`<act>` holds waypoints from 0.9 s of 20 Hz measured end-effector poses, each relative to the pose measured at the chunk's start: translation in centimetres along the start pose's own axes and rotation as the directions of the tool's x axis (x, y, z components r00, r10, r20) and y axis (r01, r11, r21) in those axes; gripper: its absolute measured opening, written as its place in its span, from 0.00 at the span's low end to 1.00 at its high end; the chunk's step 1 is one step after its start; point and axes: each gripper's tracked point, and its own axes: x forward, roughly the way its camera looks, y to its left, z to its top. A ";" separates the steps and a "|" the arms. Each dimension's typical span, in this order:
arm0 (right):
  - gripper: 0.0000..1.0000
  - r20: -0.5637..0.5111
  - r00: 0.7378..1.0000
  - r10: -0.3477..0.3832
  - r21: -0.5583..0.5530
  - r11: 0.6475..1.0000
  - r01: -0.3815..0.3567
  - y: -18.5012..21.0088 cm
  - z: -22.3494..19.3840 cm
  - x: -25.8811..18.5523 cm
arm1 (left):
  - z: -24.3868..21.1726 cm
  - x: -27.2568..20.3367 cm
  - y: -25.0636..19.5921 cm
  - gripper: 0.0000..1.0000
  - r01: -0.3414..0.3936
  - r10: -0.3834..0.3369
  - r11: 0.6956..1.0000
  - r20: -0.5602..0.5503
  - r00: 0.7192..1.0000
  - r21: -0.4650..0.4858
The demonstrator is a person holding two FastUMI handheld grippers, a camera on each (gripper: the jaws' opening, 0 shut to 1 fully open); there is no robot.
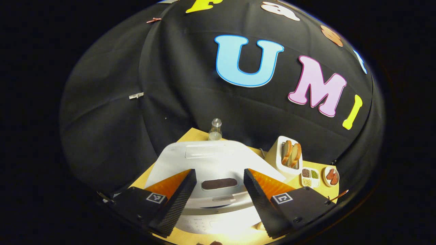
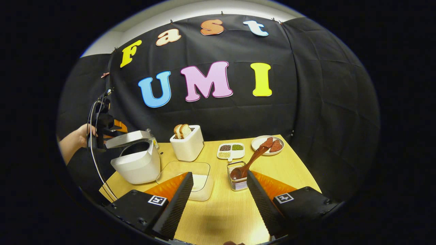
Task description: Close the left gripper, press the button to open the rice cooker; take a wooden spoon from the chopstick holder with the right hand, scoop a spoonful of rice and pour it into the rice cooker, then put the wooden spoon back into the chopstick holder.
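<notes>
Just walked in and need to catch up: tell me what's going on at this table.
A person is working with a tool in each hand. The rice cooker already has its lid partly up, and the left tool is held at its lid with fingers apart. The right tool hangs open over the table, in front of the chopstick holder. The wooden spoon is in the holder, not yet picked up, so no rice has been scooped.
</notes>
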 end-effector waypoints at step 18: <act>0.99 -0.029 0.999 0.028 -0.017 0.999 -0.029 0.7 -1.4 -0.4 | -6.5 0.5 -1.6 0.96 0.050 -0.064 0.975 0.059 0.996 0.215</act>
